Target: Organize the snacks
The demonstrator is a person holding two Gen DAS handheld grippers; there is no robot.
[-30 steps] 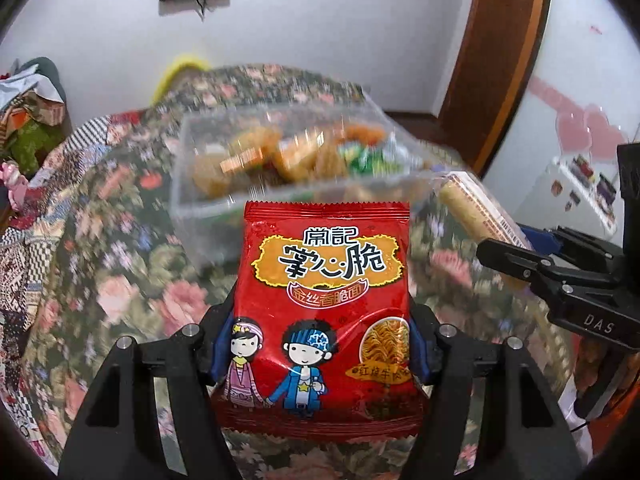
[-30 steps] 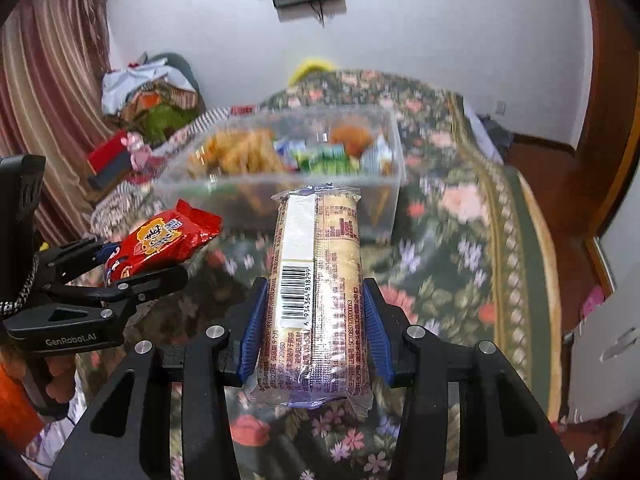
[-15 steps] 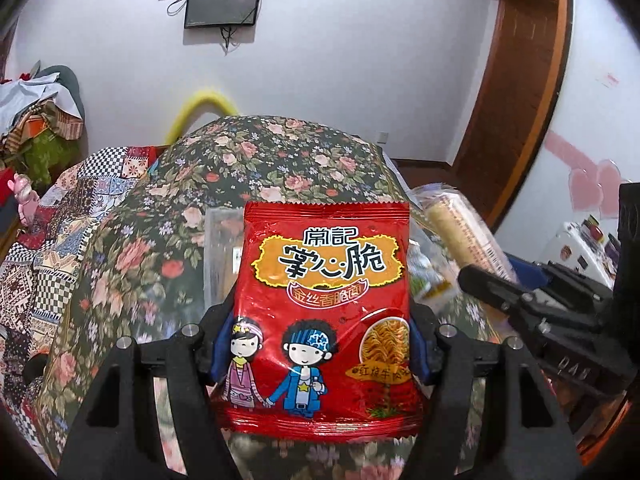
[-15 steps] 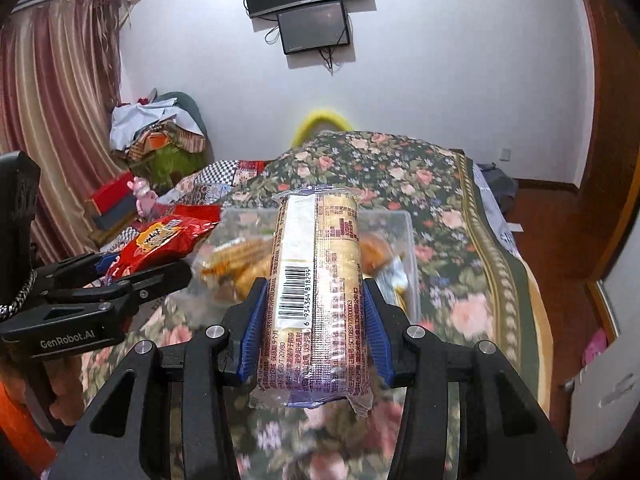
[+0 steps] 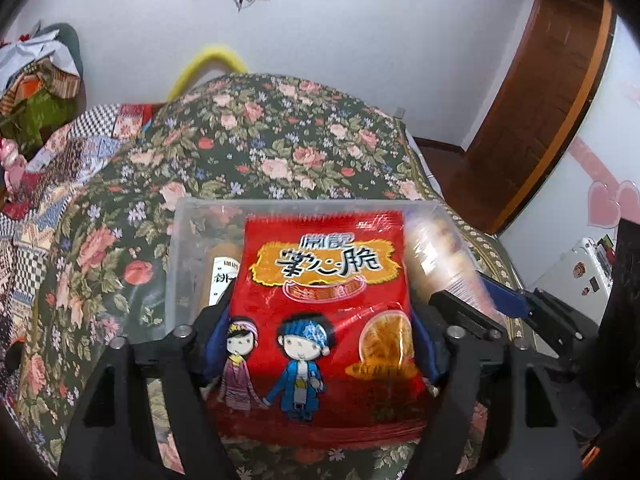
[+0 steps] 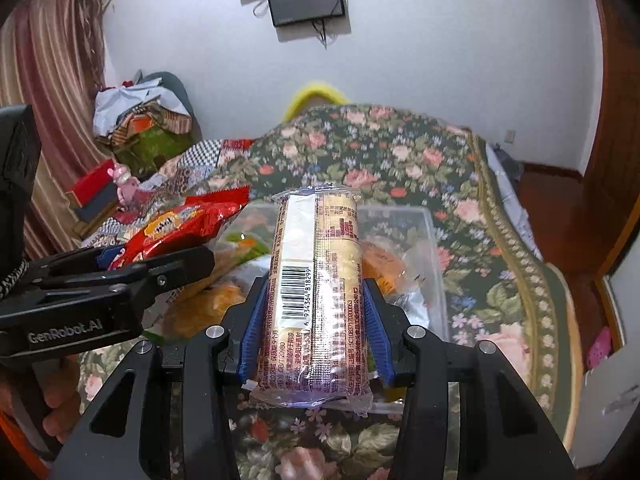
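My left hand-held gripper [image 5: 320, 344], jaws just widening, hangs the red noodle-snack packet [image 5: 326, 312] directly over the clear bin [image 5: 172, 264]; right hand-held gripper [image 6: 316, 320] clamps the biscuit sleeve [image 6: 316, 280]

Left tool [image 5: 320, 344]: black plastic frame, two angular arms with triangular cut-outs; silver round screw heads on the upper joints; blue ribbed pads [image 5: 214, 336] lining the inner faces; seen side-on from the right wrist view, white "GenRobot.AI" lettering on its black body; a braided black-and-white cord at the far left edge. Right tool [image 6: 316, 320]: same black frame, same silver screws; blue ridged pads [image 6: 251, 320]; black camera housing behind.
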